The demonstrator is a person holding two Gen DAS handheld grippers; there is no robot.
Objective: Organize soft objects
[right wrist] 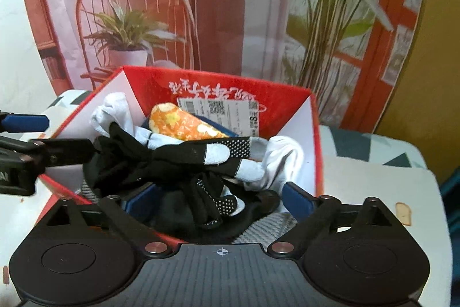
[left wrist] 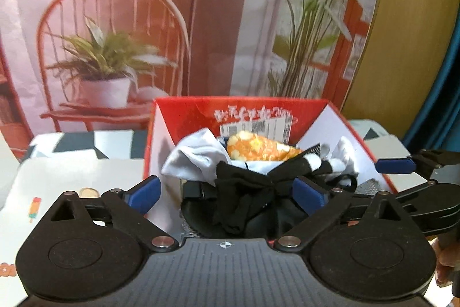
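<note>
A: How is the light?
B: Warm and fairly soft, with a reddish cast over both views. The printed backdrop (left wrist: pixel 120 19) is smeared and out of focus, worst in its plant leaves.
A: Anything sharp?
B: The body of each hand-held gripper along the bottom is crisp. The red box (left wrist: pixel 184 111) and the black cloth (right wrist: pixel 178 160) in it are moderately clear.
A: Shadows, distortion?
B: A soft grey shadow lies on the box's white inner wall. Straight lines bow strongly outward, and the corners go dark.
</note>
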